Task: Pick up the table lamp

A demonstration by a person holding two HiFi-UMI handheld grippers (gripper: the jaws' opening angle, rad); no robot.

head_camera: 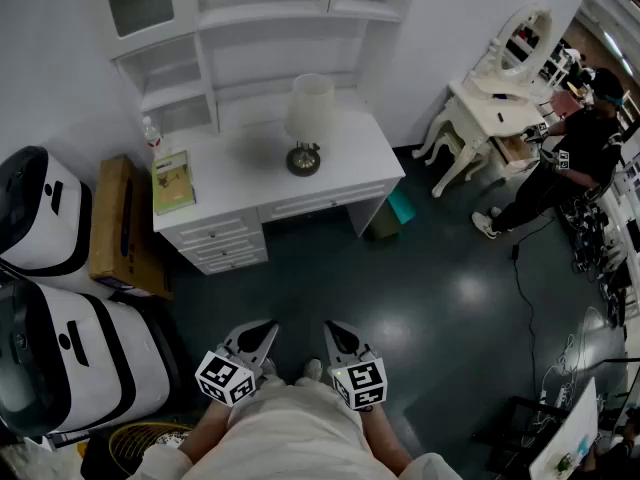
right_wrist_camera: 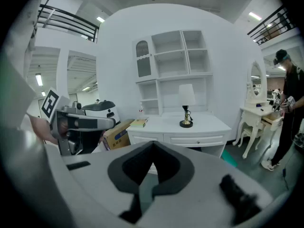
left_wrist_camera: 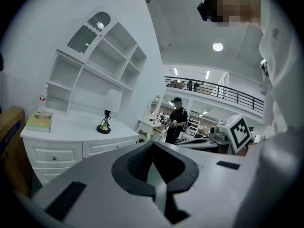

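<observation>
The table lamp (head_camera: 306, 120) is seen standing upright on the white desk (head_camera: 350, 158), near the middle of its top and below the shelves (head_camera: 250, 28). Both grippers are held low, close to the person's body, well apart from the desk and over the dark floor (head_camera: 440, 268). The left gripper (head_camera: 268, 326) is closed, its fingers brought together with nothing between them — the right gripper (head_camera: 330, 325) is likewise closed and empty. A book (head_camera: 173, 181) is laid at the desk's left end, apart from the lamp, and a cardboard box (head_camera: 115, 223) is set beside the desk.
</observation>
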